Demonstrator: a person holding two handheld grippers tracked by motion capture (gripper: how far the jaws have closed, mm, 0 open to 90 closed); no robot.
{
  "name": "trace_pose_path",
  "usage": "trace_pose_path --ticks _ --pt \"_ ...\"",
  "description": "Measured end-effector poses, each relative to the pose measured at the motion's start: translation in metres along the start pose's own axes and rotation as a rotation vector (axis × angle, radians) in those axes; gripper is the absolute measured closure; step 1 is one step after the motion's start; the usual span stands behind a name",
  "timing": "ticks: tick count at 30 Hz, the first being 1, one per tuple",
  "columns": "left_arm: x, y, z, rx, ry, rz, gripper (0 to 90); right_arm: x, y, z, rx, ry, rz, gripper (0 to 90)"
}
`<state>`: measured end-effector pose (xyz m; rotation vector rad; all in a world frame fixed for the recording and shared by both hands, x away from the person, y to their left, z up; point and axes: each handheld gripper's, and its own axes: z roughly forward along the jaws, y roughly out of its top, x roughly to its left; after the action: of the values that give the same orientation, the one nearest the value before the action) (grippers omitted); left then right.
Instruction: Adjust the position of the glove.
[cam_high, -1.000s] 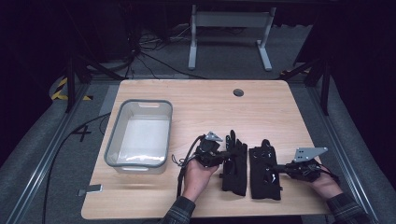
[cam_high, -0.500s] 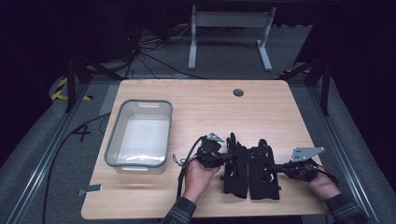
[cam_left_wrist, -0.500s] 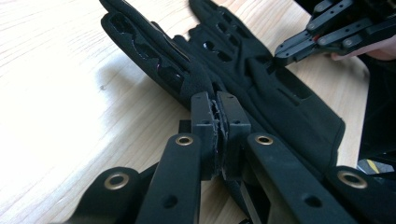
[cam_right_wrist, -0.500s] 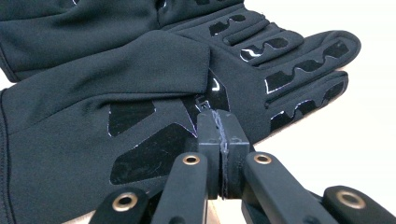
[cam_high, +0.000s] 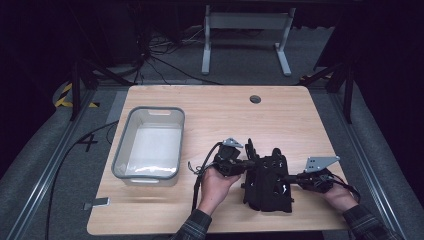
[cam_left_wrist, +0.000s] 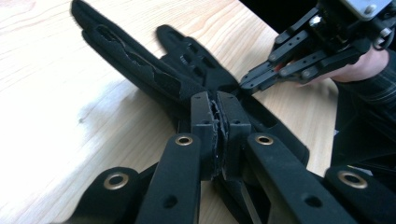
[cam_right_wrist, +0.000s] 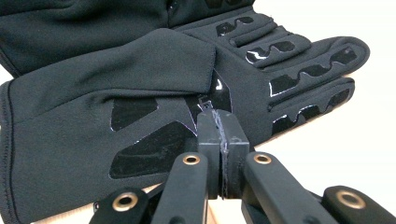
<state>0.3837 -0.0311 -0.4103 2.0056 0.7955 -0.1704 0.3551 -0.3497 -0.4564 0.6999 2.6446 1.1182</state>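
Right now both grippers meet over the 2 black gloves (cam_high: 267, 180), stacked near the counter's (cam_high: 210, 110) front edge. Left gripper (cam_left_wrist: 215, 109) pinches the fabric; right gripper (cam_right_wrist: 218, 126) is shut on the upper glove's edge. Glove fingers point away from the person, long axis crossing both jaws.

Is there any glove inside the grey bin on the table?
No, the grey bin holds no glove; both black gloves lie on the table right of it.

free: bare table (cam_high: 280, 115) behind the black gloves (cam_high: 267, 182) | obstacle: grey bin (cam_high: 150, 145) well left of the gloves | crowded: left gripper (cam_high: 248, 163) and right gripper (cam_high: 286, 178) flank the gloves closely
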Motion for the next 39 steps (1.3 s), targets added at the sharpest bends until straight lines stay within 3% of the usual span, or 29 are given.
trace_pose_path --ticks 11,17,28,39 --pt "-0.009 0.015 0.019 0.019 -0.039 0.024 86.9 0.002 0.010 0.011 -0.002 0.013 -0.017 90.0" --pt "-0.010 0.019 0.031 0.039 -0.037 0.036 86.7 0.004 0.017 0.018 0.001 0.020 -0.039 90.0" --pt "-0.010 0.022 0.055 0.071 -0.035 0.037 86.3 0.002 0.019 0.021 -0.006 0.033 -0.033 90.0" --pt "-0.011 0.023 0.068 0.075 -0.045 0.034 85.4 0.002 0.018 0.021 -0.012 0.035 -0.034 90.0"
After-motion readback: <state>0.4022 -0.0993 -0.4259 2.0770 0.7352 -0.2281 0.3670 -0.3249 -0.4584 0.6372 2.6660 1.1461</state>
